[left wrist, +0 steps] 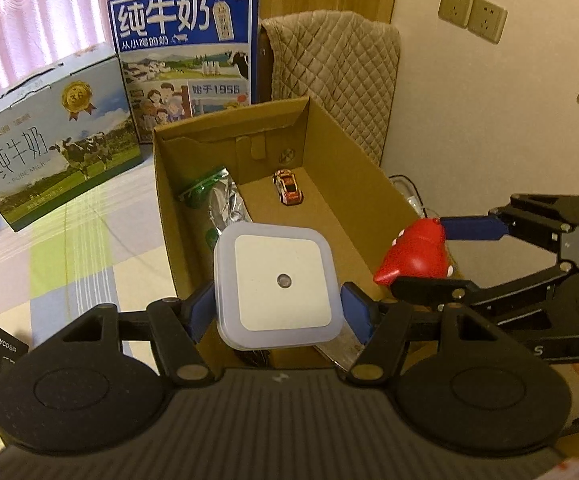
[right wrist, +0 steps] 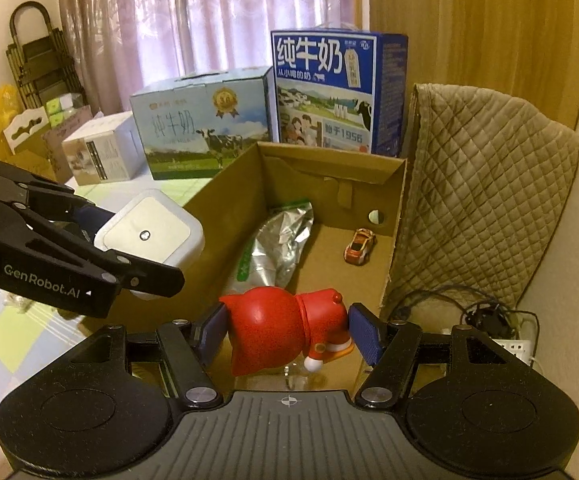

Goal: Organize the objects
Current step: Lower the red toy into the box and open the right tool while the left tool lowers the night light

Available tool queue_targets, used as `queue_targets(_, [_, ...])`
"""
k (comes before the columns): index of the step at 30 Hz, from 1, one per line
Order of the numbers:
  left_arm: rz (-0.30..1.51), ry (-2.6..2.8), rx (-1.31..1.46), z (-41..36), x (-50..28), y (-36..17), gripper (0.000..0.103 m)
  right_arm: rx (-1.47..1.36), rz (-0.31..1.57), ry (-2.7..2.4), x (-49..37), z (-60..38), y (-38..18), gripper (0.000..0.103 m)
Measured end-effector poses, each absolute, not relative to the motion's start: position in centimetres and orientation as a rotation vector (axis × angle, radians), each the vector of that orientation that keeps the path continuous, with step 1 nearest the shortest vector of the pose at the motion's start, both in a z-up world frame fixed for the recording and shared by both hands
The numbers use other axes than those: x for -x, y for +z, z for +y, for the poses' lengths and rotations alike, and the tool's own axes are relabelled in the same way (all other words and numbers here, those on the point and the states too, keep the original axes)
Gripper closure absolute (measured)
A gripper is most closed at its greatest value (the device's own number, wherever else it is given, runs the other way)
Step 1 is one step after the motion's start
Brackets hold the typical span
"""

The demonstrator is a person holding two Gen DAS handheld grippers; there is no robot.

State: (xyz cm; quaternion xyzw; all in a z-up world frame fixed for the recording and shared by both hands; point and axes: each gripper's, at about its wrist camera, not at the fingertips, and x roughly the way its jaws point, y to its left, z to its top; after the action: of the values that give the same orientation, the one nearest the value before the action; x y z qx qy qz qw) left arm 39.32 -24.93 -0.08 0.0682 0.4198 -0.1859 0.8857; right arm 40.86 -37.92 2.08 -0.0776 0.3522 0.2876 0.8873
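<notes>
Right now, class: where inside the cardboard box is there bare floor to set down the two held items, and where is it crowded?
The cardboard box has bare floor in the middle, between the foil bag on its left and the toy car in the far right corner. The left side is crowded. The night light in the left gripper and the red figurine in the right gripper hover near the front.

toy car (left wrist: pixel 288 187) and foil bag (left wrist: pixel 225 200) lie in the cardboard box (left wrist: pixel 349 168), milk cartons (left wrist: pixel 185 52) behind.

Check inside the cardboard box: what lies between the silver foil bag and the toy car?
Nothing: bare box floor separates the foil bag from the toy car, clearest in the right wrist view.
</notes>
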Motion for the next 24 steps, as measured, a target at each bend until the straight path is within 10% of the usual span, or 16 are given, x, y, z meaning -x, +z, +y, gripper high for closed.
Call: queue_targets(24, [0.979, -0.404, -0.285, -27.5, -45.2, -5.1, 0.040, 0.375, 0.775, 0.694, -46.6, -35.9, -1.5, 0.040])
